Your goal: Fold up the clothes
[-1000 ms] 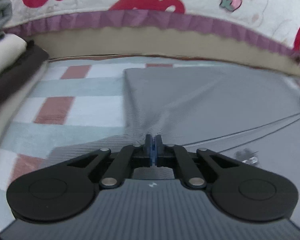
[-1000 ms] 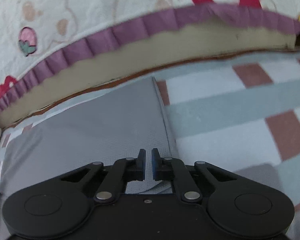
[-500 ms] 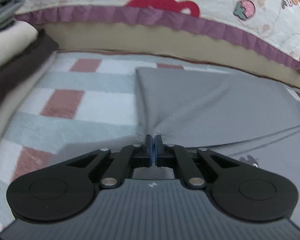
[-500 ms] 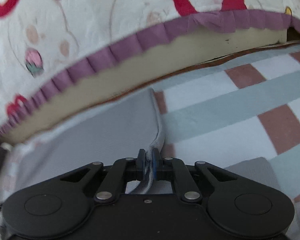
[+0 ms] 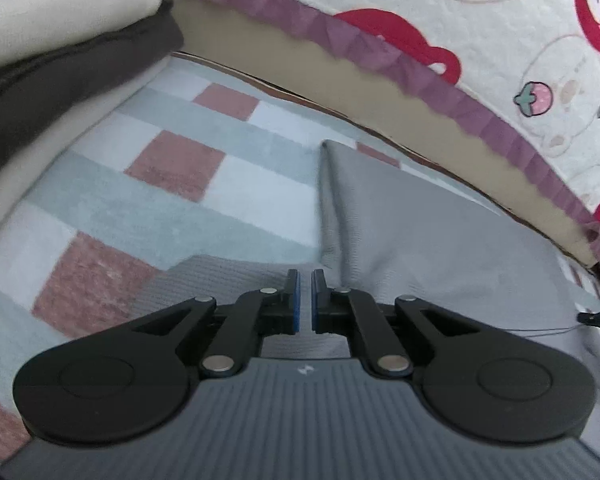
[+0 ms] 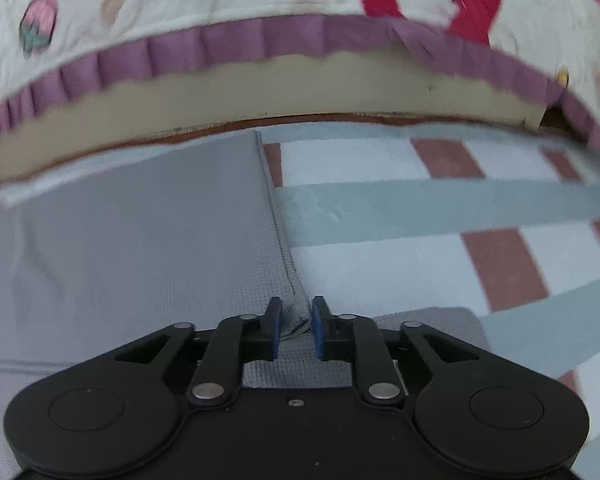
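On checked rug [image 5: 172, 208], beside bed [image 5: 380, 92] with purple-frilled quilt [image 6: 228, 44]: grey garment [image 5: 420, 240] lies flat, folded. Left gripper [image 5: 305, 300] over garment's left edge, jaws slightly apart, nothing between pads. Right gripper [image 6: 296, 330] at garment's right edge [image 6: 276, 220], jaws opening, bunched hem between them, pads no longer pressing. Folded stack [image 5: 60, 52] at left in left view.

Grey garment [image 5: 420, 236], fine waffle-like weave, lies folded flat on checked surface, centre-right of left wrist frame. Left fold edge raised as soft ridge, running from upper centre down to frame middle. In right wrist frame same garment [image 6: 140, 232] fills left half, right edge straight, lower corner bunched.
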